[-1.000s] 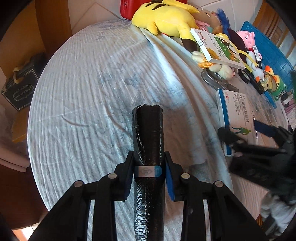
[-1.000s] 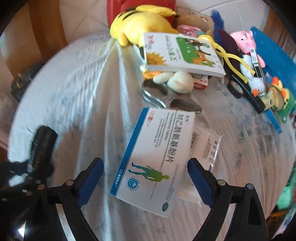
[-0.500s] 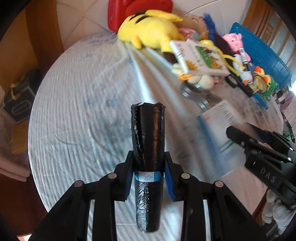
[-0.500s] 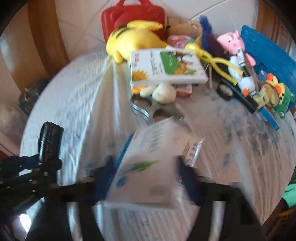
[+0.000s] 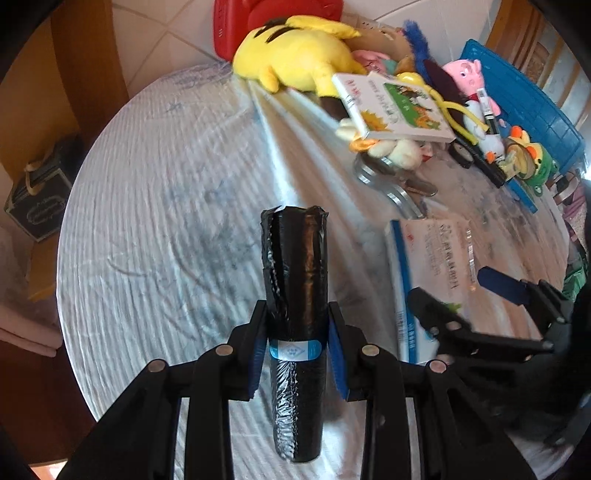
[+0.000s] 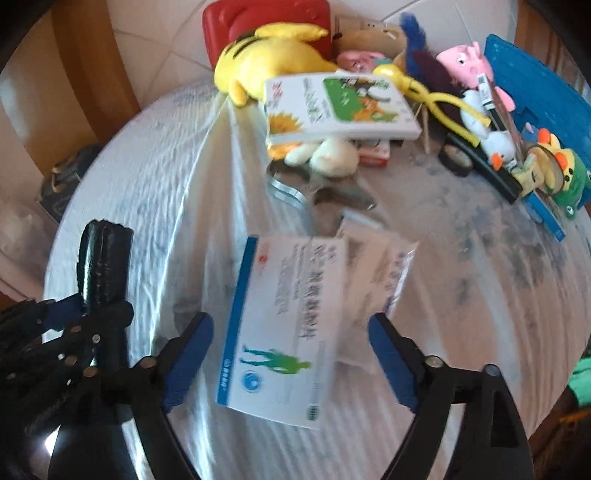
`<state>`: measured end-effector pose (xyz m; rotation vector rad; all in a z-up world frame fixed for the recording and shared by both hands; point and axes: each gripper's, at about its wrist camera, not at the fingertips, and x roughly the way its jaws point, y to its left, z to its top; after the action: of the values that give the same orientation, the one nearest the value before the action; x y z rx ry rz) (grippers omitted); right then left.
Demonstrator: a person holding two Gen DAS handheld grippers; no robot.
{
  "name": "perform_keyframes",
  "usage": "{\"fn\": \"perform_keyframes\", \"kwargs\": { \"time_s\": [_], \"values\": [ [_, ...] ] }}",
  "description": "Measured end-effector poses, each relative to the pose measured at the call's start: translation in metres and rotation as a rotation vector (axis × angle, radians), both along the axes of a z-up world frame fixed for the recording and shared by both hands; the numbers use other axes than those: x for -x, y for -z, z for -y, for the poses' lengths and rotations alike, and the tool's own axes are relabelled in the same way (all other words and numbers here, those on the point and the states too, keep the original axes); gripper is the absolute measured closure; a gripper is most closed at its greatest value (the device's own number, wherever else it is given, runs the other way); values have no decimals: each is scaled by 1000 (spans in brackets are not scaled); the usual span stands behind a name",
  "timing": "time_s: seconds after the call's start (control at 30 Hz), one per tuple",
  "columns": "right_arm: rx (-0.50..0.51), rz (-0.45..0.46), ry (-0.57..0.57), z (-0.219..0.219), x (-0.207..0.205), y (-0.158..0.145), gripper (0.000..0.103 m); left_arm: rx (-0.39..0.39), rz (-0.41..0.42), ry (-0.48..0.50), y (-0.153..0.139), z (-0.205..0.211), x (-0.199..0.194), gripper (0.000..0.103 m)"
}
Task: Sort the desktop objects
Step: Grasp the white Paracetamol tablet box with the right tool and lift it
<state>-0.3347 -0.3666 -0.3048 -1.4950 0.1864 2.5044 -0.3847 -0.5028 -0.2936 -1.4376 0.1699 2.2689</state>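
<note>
Now the right gripper [image 6: 291,354] has just reopened around the medicine box [image 6: 284,325].

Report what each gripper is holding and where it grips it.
Left gripper clamps the black bag roll at its blue-banded lower part. Right gripper, jaws just reopened, holds nothing; the medicine box lies between them.

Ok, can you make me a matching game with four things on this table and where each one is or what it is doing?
Things:
1. black roll
2. white box with a green figure
3. picture book
4. yellow plush toy

Places:
A. resting on top of soft toys
B. squeezed in the left gripper
C. at the far edge, in front of a red case
D. lying flat between the right gripper's open jaws, which have just been opening

Pairs: 1-B, 2-D, 3-A, 4-C
</note>
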Motion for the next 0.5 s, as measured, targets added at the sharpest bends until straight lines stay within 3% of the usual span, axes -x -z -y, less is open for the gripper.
{"fn": "perform_keyframes", "kwargs": {
  "time_s": [0.13, 0.17, 0.2, 0.37, 0.5],
  "values": [
    [-47, 78, -20, 16, 4, 33, 18, 15, 15, 3, 11, 4, -1, 73],
    [-38, 66, -15, 12, 2, 31, 27, 14, 17, 4, 12, 5, -1, 73],
    [-29, 53, -11, 9, -1, 29, 27, 12, 17, 6, 12, 5, -2, 73],
    [35, -18, 22, -18, -15, 2, 28, -12, -2, 26, -2, -3, -5, 73],
    [51, -84, 28, -31, -28, -32, 28, -42, -48, 56, -29, -17, -11, 73]
  ]
}}
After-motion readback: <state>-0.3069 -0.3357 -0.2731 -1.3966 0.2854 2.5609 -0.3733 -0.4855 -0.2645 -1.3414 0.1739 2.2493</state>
